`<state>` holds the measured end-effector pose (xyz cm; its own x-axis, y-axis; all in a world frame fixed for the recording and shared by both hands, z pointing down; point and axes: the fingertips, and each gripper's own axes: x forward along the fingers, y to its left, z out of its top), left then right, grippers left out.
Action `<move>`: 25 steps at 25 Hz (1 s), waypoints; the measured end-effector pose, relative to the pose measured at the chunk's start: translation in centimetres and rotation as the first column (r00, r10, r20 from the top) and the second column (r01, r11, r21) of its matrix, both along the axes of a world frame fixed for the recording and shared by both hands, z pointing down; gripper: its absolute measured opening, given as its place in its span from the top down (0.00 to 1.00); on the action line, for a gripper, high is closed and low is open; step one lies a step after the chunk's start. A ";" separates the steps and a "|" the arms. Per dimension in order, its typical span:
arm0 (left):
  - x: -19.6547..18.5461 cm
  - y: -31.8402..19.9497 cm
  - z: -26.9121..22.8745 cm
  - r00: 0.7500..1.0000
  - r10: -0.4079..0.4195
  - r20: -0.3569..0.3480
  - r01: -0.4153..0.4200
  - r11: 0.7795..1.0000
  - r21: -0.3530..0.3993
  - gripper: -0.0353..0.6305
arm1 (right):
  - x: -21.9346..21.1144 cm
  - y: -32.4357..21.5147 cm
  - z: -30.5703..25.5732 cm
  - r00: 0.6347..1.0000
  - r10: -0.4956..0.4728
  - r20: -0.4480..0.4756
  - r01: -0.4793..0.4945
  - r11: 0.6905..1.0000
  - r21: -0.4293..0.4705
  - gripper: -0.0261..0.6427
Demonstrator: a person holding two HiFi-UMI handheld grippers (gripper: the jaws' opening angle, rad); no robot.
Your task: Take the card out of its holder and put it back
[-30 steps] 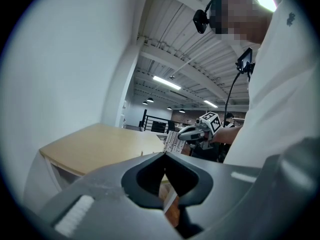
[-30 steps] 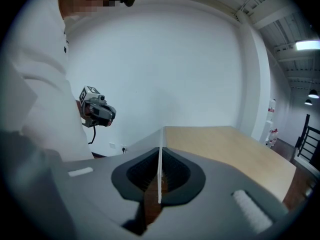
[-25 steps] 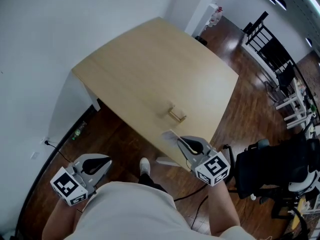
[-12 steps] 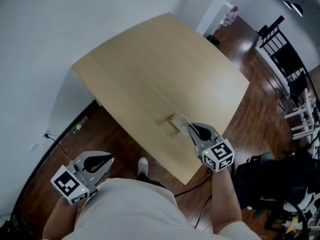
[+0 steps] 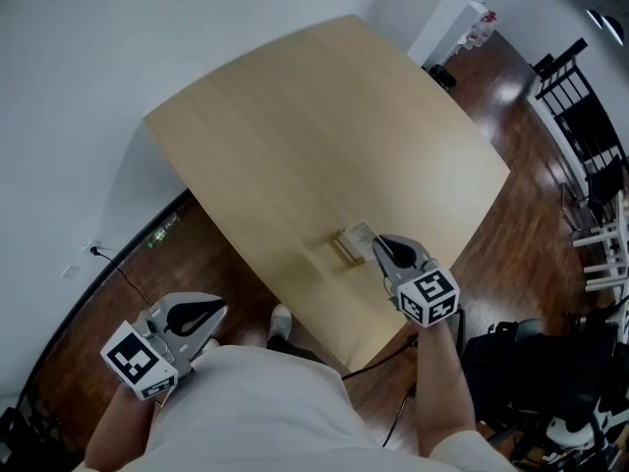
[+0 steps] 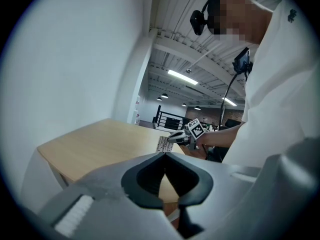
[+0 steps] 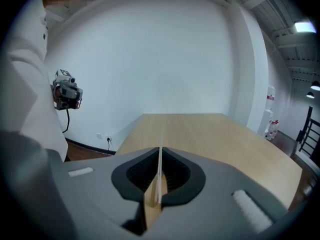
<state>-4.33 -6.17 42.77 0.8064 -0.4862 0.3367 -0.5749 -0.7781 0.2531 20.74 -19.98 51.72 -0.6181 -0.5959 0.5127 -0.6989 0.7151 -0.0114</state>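
Tabletop (image 5: 295,136) of pale wood meets a white wall (image 5: 98,47) above dark plank floor (image 5: 521,234), the right gripper (image 5: 379,246) pinching the card (image 5: 362,232) just beside its holder (image 5: 343,250), the left gripper (image 5: 208,315) closed, empty, off-table.

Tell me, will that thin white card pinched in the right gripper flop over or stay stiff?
Probably fairly stiff: the thin white card shows edge-on as a straight line between the fingers of the right gripper. It looks light, being so thin. Pinched by one edge, it might swivel if bumped against the small wooden holder.

Office: wooden desk (image 5: 324,136), ceiling strip lights (image 6: 186,77)
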 end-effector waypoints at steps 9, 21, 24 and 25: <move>1.0 -1.1 0.3 1.000 -0.010 0.014 0.010 1.000 -0.007 0.94 | 0.3 -0.9 1.3 0.999 0.002 0.034 -0.001 0.999 -0.032 0.93; 1.7 -1.0 0.2 1.000 -0.008 0.027 0.009 1.000 -0.009 0.94 | 0.7 -0.9 3.5 0.999 -0.005 0.045 0.008 0.999 -0.054 0.93; 1.4 -0.9 0.2 0.999 -0.020 0.033 0.020 1.000 -0.012 0.94 | 0.8 -0.9 4.5 0.999 -0.003 0.048 0.006 0.998 -0.066 0.93; 1.4 -0.8 0.2 0.999 -0.023 0.035 0.024 1.000 -0.013 0.94 | 0.8 -0.9 4.8 0.999 -0.006 0.047 0.009 0.997 -0.072 0.93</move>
<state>-2.93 -7.00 42.95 0.7824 -0.5003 0.3708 -0.6017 -0.7608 0.2431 21.58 -20.91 56.53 -0.6467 -0.5537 0.5245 -0.6912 0.7163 -0.0960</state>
